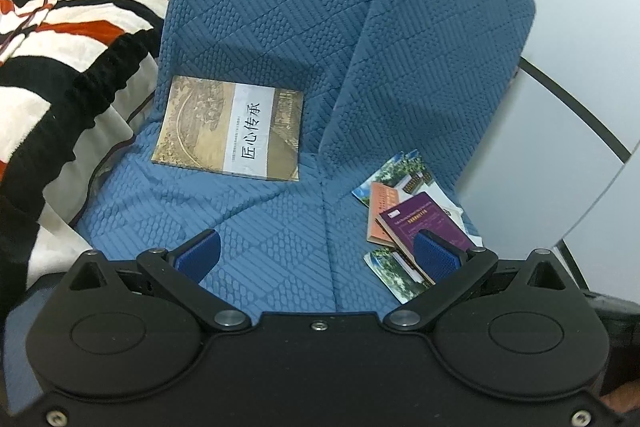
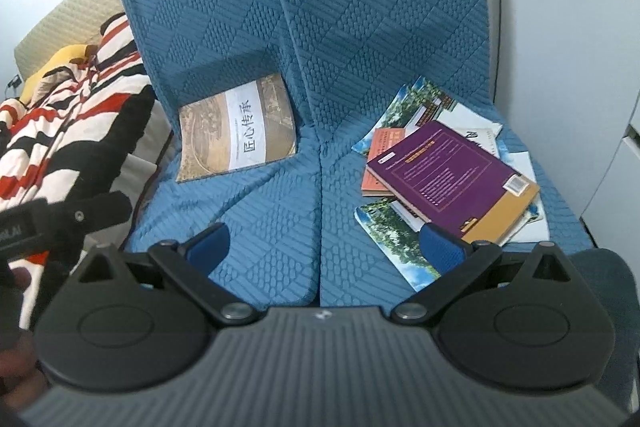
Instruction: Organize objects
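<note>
Left gripper [image 1: 316,255] and right gripper [image 2: 326,247] both hovering with jaws standing wide and holding nothing, purple book [image 2: 452,175] topping a loose pile of books [image 2: 394,237] lying on the blue seat's [image 2: 276,227] right cushion, landscape-cover book [image 2: 236,133] resting against the backrest at the left cushion's rear, striped blanket [image 2: 68,131] lying beyond the left edge.

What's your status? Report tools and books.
Left tool open, empty. Right tool open, empty. Brown book alone on left seat; purple book tops messy pile on right seat. Nothing blocking.
</note>
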{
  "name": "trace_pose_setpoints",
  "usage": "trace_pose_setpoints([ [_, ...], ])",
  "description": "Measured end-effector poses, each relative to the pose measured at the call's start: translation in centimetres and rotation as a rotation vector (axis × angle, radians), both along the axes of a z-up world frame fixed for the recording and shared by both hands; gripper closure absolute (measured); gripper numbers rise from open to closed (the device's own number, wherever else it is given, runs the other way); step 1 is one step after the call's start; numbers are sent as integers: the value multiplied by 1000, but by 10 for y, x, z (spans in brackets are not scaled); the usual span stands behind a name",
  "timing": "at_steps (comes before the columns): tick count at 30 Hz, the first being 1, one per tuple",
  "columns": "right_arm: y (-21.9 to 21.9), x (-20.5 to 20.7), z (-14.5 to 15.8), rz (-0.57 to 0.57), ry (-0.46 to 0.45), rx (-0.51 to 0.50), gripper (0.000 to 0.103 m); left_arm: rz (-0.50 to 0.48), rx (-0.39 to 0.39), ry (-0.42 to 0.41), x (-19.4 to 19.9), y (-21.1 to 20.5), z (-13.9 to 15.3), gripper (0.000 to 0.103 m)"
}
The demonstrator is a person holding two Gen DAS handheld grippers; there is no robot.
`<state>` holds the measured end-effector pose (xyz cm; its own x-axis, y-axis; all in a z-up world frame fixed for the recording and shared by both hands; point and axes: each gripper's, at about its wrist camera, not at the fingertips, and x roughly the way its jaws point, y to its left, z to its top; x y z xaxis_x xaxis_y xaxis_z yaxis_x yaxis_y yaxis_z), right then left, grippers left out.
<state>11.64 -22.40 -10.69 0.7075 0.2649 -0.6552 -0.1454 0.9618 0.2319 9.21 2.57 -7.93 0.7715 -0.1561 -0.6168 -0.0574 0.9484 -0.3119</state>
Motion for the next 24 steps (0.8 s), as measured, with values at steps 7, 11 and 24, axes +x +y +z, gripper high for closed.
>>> trace_pose_setpoints([
  [7, 8, 24, -20, 9, 23, -5, 0, 15, 5, -1, 29, 9, -21, 0],
  [11, 15, 36, -28, 14, 21, -26, 0, 9, 4, -13, 43, 14, -32, 0],
  [24, 43, 86, -52, 29, 14, -55, 1, 42, 62, -21, 98, 37, -78, 0],
])
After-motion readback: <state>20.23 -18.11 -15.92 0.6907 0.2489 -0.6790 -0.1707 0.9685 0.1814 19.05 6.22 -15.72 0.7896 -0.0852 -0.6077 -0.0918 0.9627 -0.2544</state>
